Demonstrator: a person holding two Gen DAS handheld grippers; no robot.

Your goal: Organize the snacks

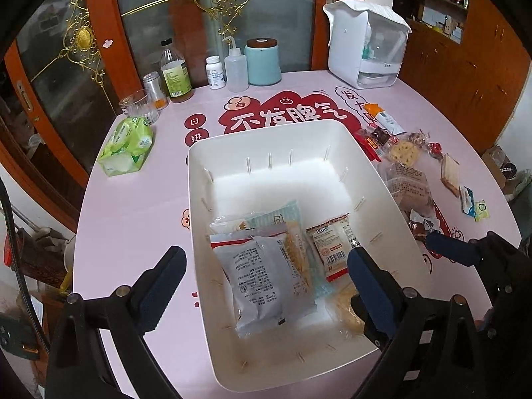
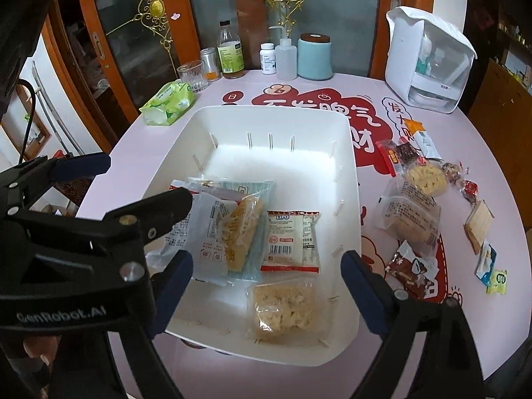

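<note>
i am holding both tools over the white bin [image 2: 345,166] on the worktop [image 1: 133,206]. my left tool [image 1: 266,282] is standing wide open with nothing between its jaws, poised above the grey packet [image 1: 262,286] at the near left of the bin. my right tool [image 2: 266,286] is likewise spread wide and empty, hanging over the clear bag of pale crackers [image 2: 286,309] at the near right corner of the bin.

the snacks are lying in two groups. several packets, among them the red-edged biscuit packet [image 2: 292,239], are sitting inside the near half of the bin. the rest are lying loose on the worktop just right of the bin: a brown wrapper [image 2: 412,272], a clear tub [image 2: 412,219], a red packet [image 2: 395,154] and small sweets [image 2: 497,281] nearer the edge.

risks i am noting:
- the two tools are working close together over the near end of the bin; a reach across by either is likely to knock the other.
- the bin is light-looking and its near wall is sitting between my fingers; a careless swing could catch it and shove it along the worktop into the loose snacks.
- the small sweets are lying near the worktop edge; a sweeping approach may push them off.
- the packets in the bin are overlapping, so later drops may slide onto the pile unevenly.
</note>
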